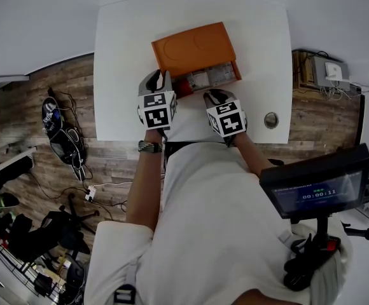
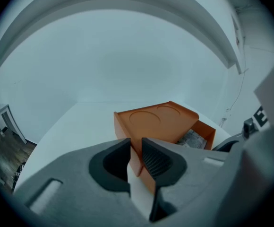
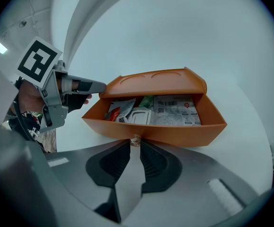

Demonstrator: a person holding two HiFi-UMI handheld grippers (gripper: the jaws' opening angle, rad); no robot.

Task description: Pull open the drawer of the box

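An orange box (image 1: 194, 48) lies on the white table (image 1: 124, 56). Its drawer (image 3: 175, 129) stands pulled out toward me and holds paper packets (image 3: 175, 110) and small items. My right gripper (image 3: 135, 145) is shut on the small knob (image 3: 135, 140) at the middle of the drawer's front; in the head view this gripper (image 1: 215, 97) sits just in front of the drawer (image 1: 210, 76). My left gripper (image 2: 135, 148) is closed on the box's near left corner (image 2: 137, 162), with orange wall between its jaws. The head view shows it (image 1: 161, 82) at that corner.
A round cable hole (image 1: 271, 120) sits in the table to the right of my right gripper. The table's near edge runs just under both grippers. A screen on a stand (image 1: 321, 186) is at my right, and cables and gear (image 1: 63, 138) lie on the wooden floor at left.
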